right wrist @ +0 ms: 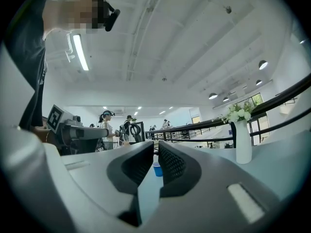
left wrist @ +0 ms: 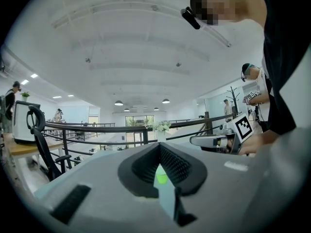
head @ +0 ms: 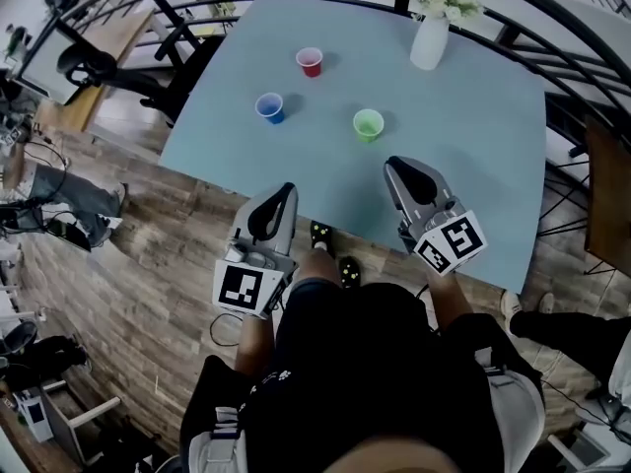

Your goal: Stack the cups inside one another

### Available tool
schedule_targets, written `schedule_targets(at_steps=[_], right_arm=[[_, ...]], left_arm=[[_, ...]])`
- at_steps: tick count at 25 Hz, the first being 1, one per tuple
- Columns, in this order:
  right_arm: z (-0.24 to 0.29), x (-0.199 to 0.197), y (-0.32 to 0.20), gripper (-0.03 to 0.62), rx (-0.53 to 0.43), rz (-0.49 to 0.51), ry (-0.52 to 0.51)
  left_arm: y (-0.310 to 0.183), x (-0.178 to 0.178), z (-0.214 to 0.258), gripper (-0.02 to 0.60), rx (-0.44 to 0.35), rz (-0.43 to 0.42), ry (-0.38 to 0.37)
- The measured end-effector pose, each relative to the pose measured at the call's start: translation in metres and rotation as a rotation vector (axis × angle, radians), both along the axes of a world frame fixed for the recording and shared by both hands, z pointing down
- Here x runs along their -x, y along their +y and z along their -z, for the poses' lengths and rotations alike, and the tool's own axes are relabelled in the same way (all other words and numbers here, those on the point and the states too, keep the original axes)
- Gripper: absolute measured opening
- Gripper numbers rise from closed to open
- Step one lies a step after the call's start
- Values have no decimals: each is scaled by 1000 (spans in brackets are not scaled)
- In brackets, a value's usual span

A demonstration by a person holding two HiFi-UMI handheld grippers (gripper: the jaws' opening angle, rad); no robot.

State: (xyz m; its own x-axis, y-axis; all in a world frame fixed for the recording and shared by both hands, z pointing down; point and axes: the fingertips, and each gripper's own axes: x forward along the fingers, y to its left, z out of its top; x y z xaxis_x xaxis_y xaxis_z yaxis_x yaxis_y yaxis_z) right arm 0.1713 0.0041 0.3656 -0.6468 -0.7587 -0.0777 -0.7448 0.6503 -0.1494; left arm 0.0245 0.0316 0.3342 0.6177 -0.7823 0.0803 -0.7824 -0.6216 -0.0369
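Blue cup [head: 269, 107] is the leftmost of the three, the red cup [head: 310, 61] sits further back, and the green cup [head: 368, 124] is off to the right and nearest the person. All are upright, mouths up, well apart on the pale blue table [head: 473, 156], so nothing's nested yet. The left gripper [head: 286, 191] hangs short of the table's near edge, out over the wood floor [head: 168, 264], jaws pressed together at the tips with nothing in them. The right gripper [head: 394, 165] is over the near part of the tabletop, jaws all but together too, just a sliver of daylight between them, also empty. Funny bit: they're aimed crosswise. Sight along the left one and you get the green cup dead centre; along the right one, the blue cup. Going by who's closer though, green lies just ahead and a touch left of the right gripper, while blue is a longer reach for the left. My guess is right goes for green, and it'll have to spread those jaws first. The white vase [head: 430, 39] at the far right looks well clear.
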Motion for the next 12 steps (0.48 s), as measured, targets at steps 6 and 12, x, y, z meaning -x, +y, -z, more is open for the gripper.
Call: schedule_targets(at_steps=[6, 12], right_arm=[[-7, 3, -20, 39, 10, -30, 28], [-21, 5, -46, 60, 43, -64, 62]], left_arm=[[-25, 5, 1, -8, -11, -16, 4], [-53, 11, -7, -8, 16, -29, 15]])
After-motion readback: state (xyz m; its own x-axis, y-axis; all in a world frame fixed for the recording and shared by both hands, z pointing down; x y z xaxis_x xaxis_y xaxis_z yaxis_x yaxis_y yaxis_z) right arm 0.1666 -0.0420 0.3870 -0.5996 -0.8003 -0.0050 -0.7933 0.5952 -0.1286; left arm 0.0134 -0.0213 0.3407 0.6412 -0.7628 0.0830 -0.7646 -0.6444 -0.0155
